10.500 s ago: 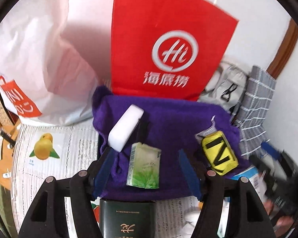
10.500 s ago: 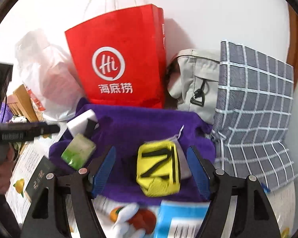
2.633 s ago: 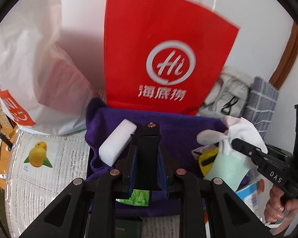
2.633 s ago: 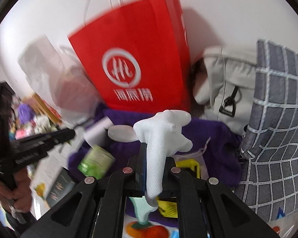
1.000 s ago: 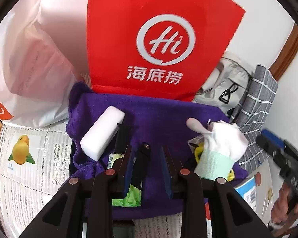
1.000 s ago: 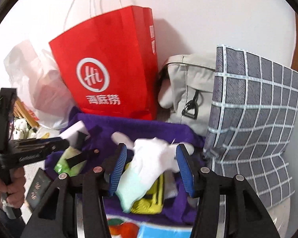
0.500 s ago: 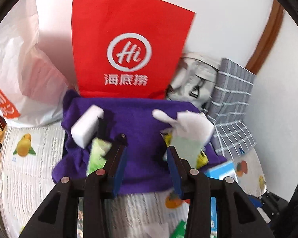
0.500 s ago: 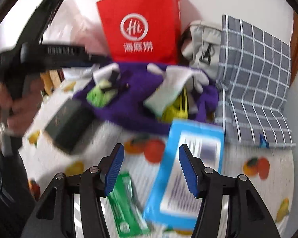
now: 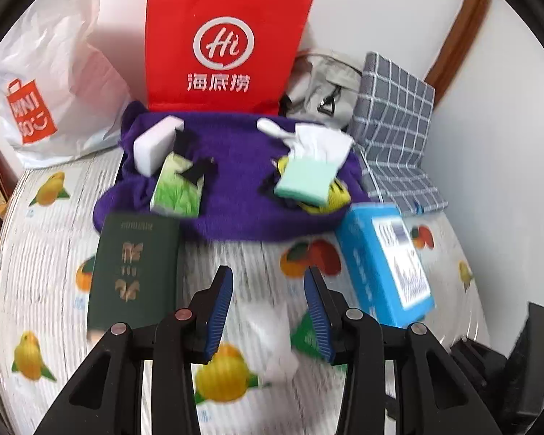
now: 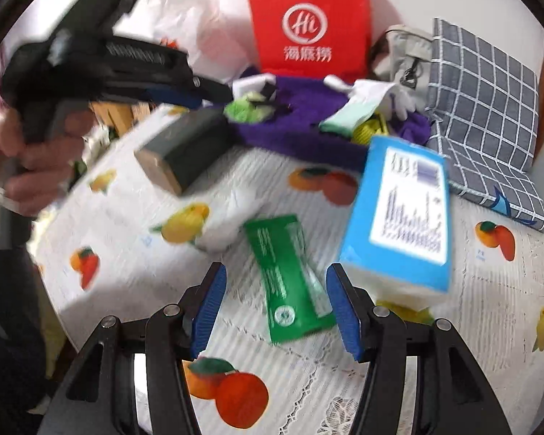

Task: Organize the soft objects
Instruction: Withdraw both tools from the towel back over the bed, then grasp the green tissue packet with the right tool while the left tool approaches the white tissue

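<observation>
Hovering right gripper (image 10: 275,302) over green packet (image 10: 290,279) flat on tabletop (image 10: 489,326), jaws apart, empty. I judge packet light, crinkly, slippery; pinch across narrow width. Left gripper (image 9: 268,311) jaws apart, empty.

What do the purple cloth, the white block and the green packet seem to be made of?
Purple cloth: likely fleece or terry, matte and rumpled. White block: probably foam sponge, matte with soft edges. Green packet: looks like plastic film, flat and slightly glossy.

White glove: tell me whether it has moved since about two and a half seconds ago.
Yes. The white glove was then held up by the right gripper; now it lies on the purple cloth, on the side nearer the checked cushion.
</observation>
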Motion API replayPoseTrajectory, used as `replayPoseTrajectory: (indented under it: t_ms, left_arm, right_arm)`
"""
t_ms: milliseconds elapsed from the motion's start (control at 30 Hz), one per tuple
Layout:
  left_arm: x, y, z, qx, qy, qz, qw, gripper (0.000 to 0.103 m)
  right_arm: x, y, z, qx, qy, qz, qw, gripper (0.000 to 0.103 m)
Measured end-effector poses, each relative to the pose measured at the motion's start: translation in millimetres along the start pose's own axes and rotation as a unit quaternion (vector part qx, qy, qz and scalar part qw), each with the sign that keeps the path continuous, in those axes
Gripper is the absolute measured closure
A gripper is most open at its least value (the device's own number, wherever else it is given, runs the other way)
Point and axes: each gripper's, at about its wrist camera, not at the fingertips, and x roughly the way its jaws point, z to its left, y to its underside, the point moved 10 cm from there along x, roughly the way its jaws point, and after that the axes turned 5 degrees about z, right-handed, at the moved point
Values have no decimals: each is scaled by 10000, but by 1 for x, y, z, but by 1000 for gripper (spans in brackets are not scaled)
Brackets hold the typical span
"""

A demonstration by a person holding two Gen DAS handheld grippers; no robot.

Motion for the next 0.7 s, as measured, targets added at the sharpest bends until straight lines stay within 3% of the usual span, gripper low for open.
replayPoseTrajectory:
  t_ms: [67,233,367,433,467,533,633,700]
  left_arm:
    - [-3,13,1,-1,-13,34,10000,64]
    - [-7,43,13,-121,-104,88,9998,64]
    - [-2,63,20,-326,-1,227,9992,64]
    - [1,70,21,-362,-27,299,9989,64]
    - [2,73,21,-360,-45,324,9988,64]
    - [3,80,21,-379,-63,364,9986,64]
    - [3,86,21,-404,-66,374,9985,64]
    - [2,91,21,-421,-69,392,9983,64]
  right_arm:
    - [12,10,-4,-75,285,106,9995,46]
    - [31,23,-17,123,223,195,9995,45]
    - [55,26,-18,260,168,347,9989,36]
    - [57,23,-14,239,221,189,9993,34]
    - [57,22,-14,267,234,178,9992,35]
    - [55,21,-15,331,267,128,9990,53]
    - [48,26,-15,432,156,151,9988,63]
    - [42,35,-12,414,154,207,9988,63]
